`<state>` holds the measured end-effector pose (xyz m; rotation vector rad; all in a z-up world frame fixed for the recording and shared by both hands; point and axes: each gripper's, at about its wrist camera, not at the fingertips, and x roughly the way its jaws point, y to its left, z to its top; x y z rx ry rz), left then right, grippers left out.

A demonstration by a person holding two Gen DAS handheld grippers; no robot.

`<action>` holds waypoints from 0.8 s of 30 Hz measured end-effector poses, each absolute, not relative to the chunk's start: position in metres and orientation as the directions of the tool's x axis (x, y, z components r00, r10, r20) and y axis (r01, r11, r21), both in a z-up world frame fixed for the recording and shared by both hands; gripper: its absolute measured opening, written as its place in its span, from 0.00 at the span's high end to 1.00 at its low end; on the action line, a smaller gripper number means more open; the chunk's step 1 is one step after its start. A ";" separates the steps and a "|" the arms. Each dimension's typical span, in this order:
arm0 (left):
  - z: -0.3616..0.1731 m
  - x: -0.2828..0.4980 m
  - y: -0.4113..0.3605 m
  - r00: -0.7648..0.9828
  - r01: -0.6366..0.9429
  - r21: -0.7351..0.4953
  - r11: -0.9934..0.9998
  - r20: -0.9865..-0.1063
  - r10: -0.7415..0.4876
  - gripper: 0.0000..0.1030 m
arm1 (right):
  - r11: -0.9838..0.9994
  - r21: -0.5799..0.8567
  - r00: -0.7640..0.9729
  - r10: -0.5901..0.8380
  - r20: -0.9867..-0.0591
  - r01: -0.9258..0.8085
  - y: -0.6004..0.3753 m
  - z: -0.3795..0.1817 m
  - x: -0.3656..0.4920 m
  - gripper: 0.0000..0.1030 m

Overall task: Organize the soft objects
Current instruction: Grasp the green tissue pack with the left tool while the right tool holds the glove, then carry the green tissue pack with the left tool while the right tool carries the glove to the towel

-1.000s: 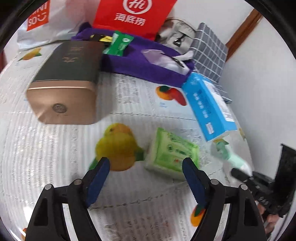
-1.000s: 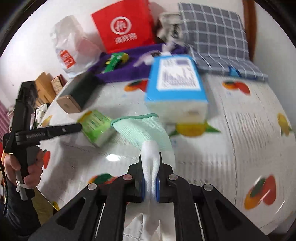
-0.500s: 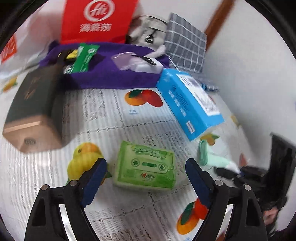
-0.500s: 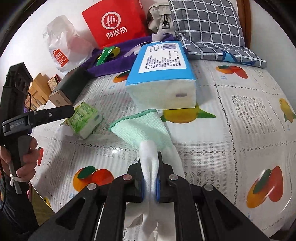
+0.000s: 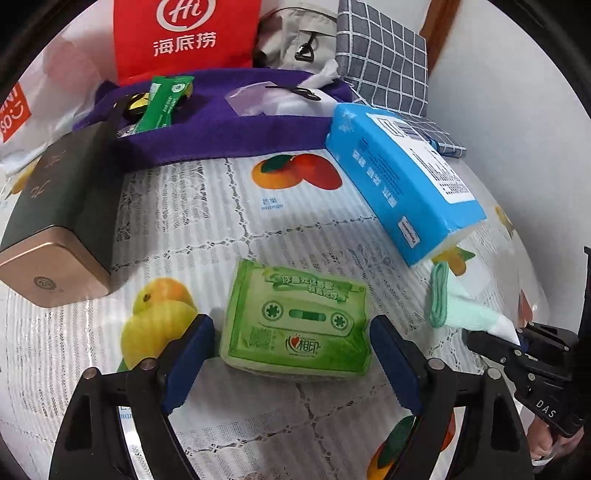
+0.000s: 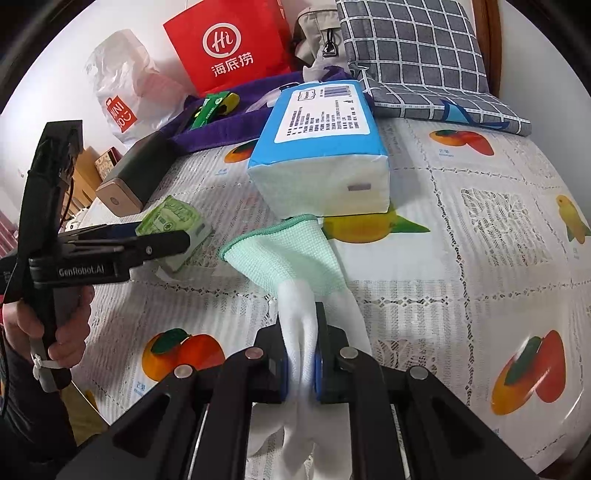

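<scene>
A green tissue pack [image 5: 299,321] lies on the fruit-print tablecloth [image 5: 229,206] between the open fingers of my left gripper [image 5: 293,350], which straddles it without touching. My right gripper [image 6: 300,363] is shut on a white glove with a mint-green cuff [image 6: 284,254]; the cuff rests on the cloth. The glove [image 5: 461,308] and the right gripper [image 5: 517,345] show at the right of the left wrist view. The green pack [image 6: 171,221] and the left gripper [image 6: 147,245] show at the left of the right wrist view. A large blue tissue pack [image 5: 399,177] lies behind.
A dark box with a gold end [image 5: 55,225] lies at the left. A purple cloth tray [image 5: 229,129] holds a green packet [image 5: 164,101] and small items. A red bag [image 5: 184,35], white plastic bag [image 6: 122,92] and checked pillow [image 6: 417,55] stand at the back.
My left gripper has moved forward and right so that its open fingers now flank the green tissue pack. My right gripper keeps hold of the glove, whose cuff has come down onto the cloth.
</scene>
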<state>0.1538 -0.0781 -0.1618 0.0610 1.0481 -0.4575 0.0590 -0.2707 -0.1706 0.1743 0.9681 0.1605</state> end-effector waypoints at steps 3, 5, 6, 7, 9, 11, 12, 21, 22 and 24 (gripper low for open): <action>-0.160 0.150 -0.080 0.430 0.390 -0.153 0.908 -0.842 -0.327 0.29 | 0.975 0.214 0.558 0.208 -0.803 -0.056 -0.270 -0.171 0.060 0.89; -0.159 0.149 -0.079 0.436 0.386 -0.152 0.910 -0.839 -0.326 0.33 | 0.977 0.208 0.559 0.203 -0.804 -0.055 -0.269 -0.170 0.060 0.89; -0.158 0.149 -0.077 0.435 0.378 -0.158 0.912 -0.839 -0.326 0.35 | 0.977 0.204 0.559 0.199 -0.805 -0.054 -0.268 -0.170 0.060 0.90; -0.158 0.148 -0.075 0.431 0.374 -0.167 0.912 -0.840 -0.330 0.36 | 0.978 0.202 0.561 0.196 -0.805 -0.052 -0.267 -0.169 0.060 0.90; -0.156 0.144 -0.071 0.430 0.372 -0.178 0.911 -0.837 -0.339 0.36 | 0.977 0.206 0.560 0.199 -0.804 -0.052 -0.266 -0.169 0.059 0.91; -0.154 0.141 -0.068 0.438 0.370 -0.174 0.913 -0.834 -0.336 0.37 | 0.977 0.204 0.563 0.200 -0.802 -0.057 -0.264 -0.167 0.059 0.91; -0.152 0.139 -0.066 0.442 0.369 -0.174 0.913 -0.831 -0.337 0.37 | 0.978 0.201 0.563 0.198 -0.802 -0.058 -0.263 -0.166 0.059 0.91; -0.133 0.127 -0.035 0.476 0.333 -0.181 0.925 -0.815 -0.331 0.37 | 0.977 0.198 0.601 0.201 -0.773 -0.073 -0.255 -0.140 0.059 0.92; -0.131 0.127 -0.032 0.480 0.329 -0.181 0.927 -0.813 -0.329 0.37 | 0.977 0.198 0.606 0.203 -0.769 -0.076 -0.254 -0.136 0.060 0.92; -0.126 0.127 -0.026 0.491 0.318 -0.181 0.931 -0.809 -0.325 0.37 | 0.977 0.194 0.617 0.206 -0.759 -0.087 -0.250 -0.127 0.061 0.92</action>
